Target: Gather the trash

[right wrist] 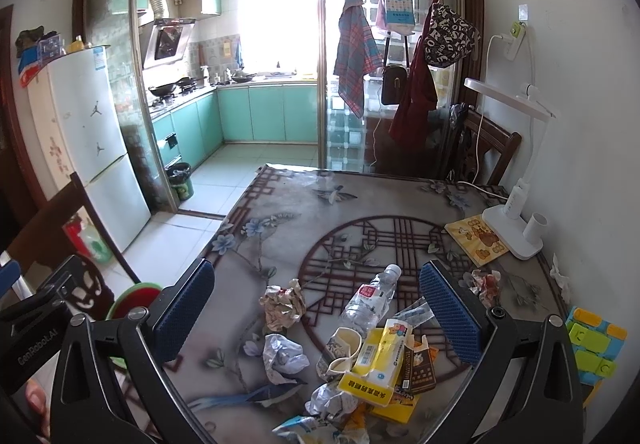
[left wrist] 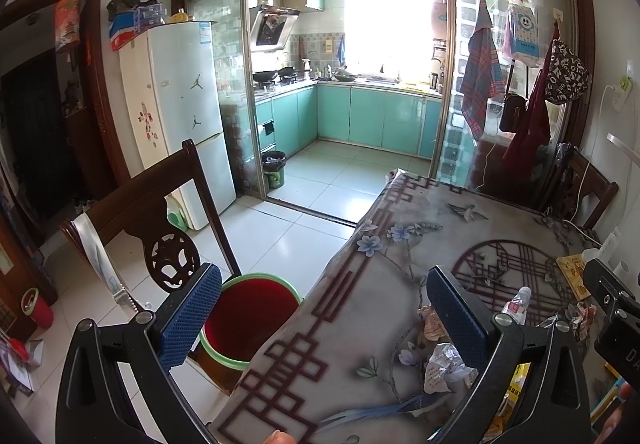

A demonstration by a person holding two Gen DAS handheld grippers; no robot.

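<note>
A pile of trash lies on the patterned table (right wrist: 280, 240): a crushed plastic bottle (right wrist: 370, 300), crumpled papers (right wrist: 283, 304) (right wrist: 282, 358), a yellow tissue box (right wrist: 378, 360), a dark carton (right wrist: 418, 368) and a paper cup (right wrist: 340, 350). My right gripper (right wrist: 316, 320) is open above the pile, empty. My left gripper (left wrist: 324, 318) is open and empty over the table's left edge (left wrist: 320, 308). A red bin with a green rim (left wrist: 248, 320) stands on the floor beside the table, below the left gripper. Crumpled paper (left wrist: 440, 368) and the bottle (left wrist: 518, 304) show near the left gripper's right finger.
A dark wooden chair (left wrist: 160, 212) stands next to the bin. A white desk lamp (right wrist: 514, 228), a yellow booklet (right wrist: 478, 238) and a colourful toy (right wrist: 592, 348) sit on the table's right side. A fridge (left wrist: 184, 116) and the kitchen doorway lie beyond.
</note>
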